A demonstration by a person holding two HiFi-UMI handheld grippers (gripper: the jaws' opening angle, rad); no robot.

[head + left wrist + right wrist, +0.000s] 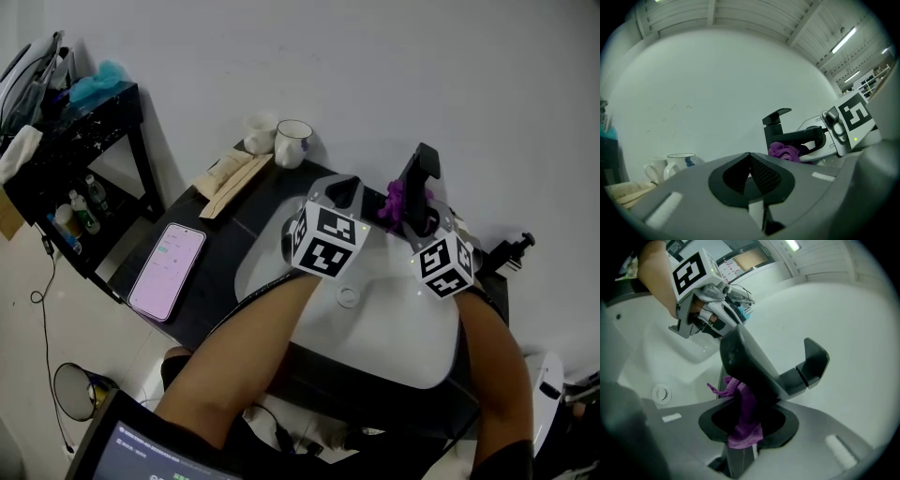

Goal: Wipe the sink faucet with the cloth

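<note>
Only its own view shows my right gripper [743, 432] fingers pinching the purple cloth [740, 404] against the faucet [745, 357]. My left gripper [750, 171] fingers are clenched and empty.

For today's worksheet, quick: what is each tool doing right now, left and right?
Left tool: closed, holding nothing.
Right tool: closed on the purple cloth, at the black faucet.

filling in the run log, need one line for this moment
right hand-held gripper: shut on purple cloth | cloth against faucet | left hand-held gripper: shut, empty
</note>
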